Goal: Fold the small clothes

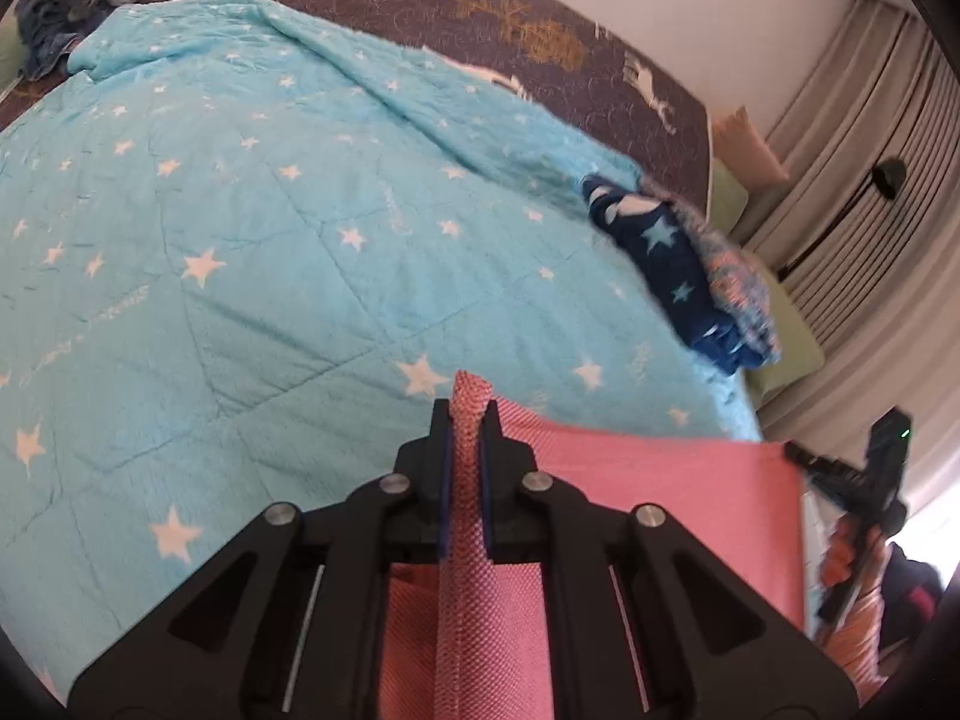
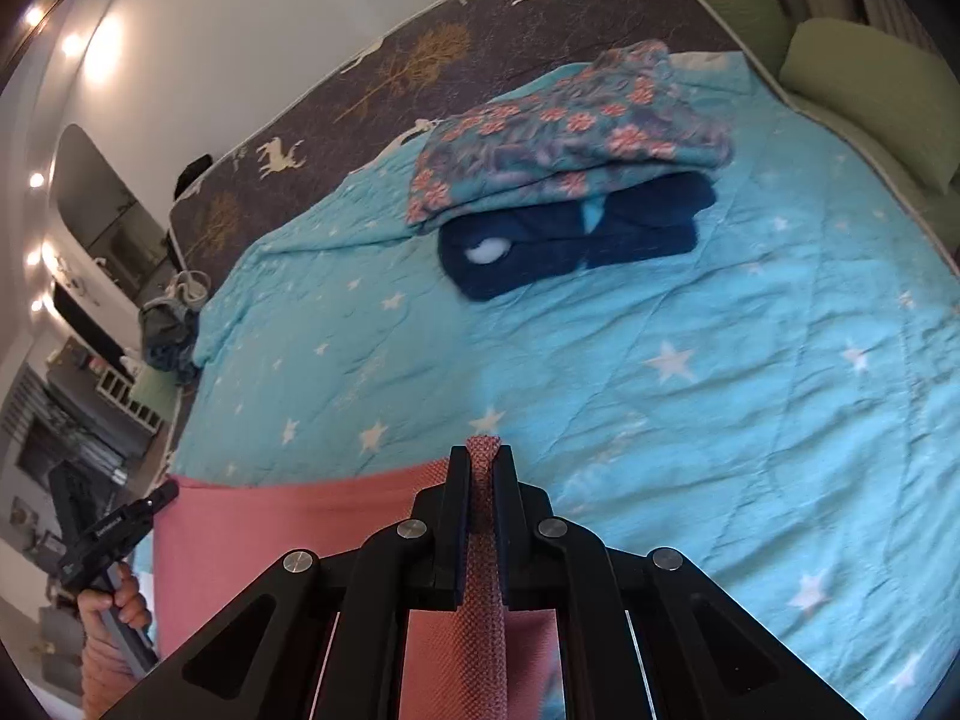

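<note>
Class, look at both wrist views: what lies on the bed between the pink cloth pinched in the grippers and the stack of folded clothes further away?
Only bare blue star quilt separates the pink cloth from the folded clothes; the right wrist view shows it best.

Pink garment (image 1: 660,480); turquoise white-starred quilt (image 1: 240,240); navy, seemingly starred clothes (image 1: 672,276).

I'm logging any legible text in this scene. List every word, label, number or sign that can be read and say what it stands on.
No text can be read for certain.
Pale script on the turquoise star quilt: too blurred to read.
Small white lettering on the left tongs' black body: too small to read.
Pink garment, floral folded cloth, navy folded cloth: patterns only, no text.
</note>
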A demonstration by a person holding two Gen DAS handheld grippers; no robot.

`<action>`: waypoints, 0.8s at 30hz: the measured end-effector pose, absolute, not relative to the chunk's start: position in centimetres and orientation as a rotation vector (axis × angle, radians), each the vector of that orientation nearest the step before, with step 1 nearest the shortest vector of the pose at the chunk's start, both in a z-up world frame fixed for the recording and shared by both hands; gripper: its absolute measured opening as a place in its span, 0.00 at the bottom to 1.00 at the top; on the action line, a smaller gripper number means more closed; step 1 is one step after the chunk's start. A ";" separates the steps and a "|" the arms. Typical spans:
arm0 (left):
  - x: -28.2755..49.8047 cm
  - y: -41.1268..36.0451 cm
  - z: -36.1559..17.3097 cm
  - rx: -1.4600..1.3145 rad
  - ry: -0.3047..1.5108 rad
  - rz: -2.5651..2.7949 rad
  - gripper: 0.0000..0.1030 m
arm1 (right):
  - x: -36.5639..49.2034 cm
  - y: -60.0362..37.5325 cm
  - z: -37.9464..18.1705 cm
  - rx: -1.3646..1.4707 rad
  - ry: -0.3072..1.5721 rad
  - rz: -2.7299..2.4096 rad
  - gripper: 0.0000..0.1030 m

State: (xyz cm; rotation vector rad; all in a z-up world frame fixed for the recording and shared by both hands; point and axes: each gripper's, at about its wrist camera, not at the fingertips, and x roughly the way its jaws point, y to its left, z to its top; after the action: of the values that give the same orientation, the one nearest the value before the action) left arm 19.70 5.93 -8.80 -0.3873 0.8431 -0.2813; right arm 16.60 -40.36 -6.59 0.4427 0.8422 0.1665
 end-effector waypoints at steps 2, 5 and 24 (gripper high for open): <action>20.5 6.1 -10.7 -0.370 0.909 -0.219 0.13 | 17.2 -40.6 -7.7 0.456 0.875 0.184 0.07; 19.4 7.7 -11.6 -0.488 0.918 -0.198 0.22 | 17.5 -40.8 -9.3 0.479 0.947 0.150 0.16; 1.6 5.9 -10.6 -0.476 0.956 -0.357 0.38 | 0.6 -35.9 -8.2 0.446 1.002 0.431 0.25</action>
State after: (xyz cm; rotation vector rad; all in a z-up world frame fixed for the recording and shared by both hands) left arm 1.60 5.89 -10.60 -0.4765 0.9559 -0.3566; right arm 0.61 -35.94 -8.17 0.4461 1.0018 0.4306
